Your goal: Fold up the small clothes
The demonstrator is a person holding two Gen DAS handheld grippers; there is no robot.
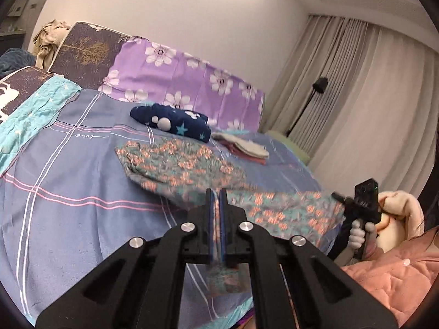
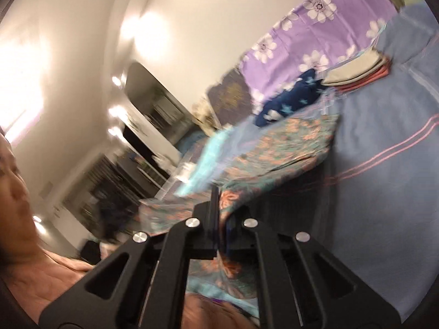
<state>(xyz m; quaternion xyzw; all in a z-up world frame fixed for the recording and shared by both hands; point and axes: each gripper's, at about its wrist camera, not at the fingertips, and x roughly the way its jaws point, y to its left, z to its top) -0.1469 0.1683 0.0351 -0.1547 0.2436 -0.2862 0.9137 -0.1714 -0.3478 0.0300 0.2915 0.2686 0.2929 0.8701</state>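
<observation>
Script word "love" – upside down, on the blue bedsheet (image 1: 82, 164)

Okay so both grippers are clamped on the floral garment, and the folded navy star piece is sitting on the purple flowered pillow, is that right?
Not quite. The left wrist view shows the navy star piece lying on the blue-grey sheet, in front of the purple pillow, not on it. The left gripper and right gripper do both clamp the floral garment.
</observation>
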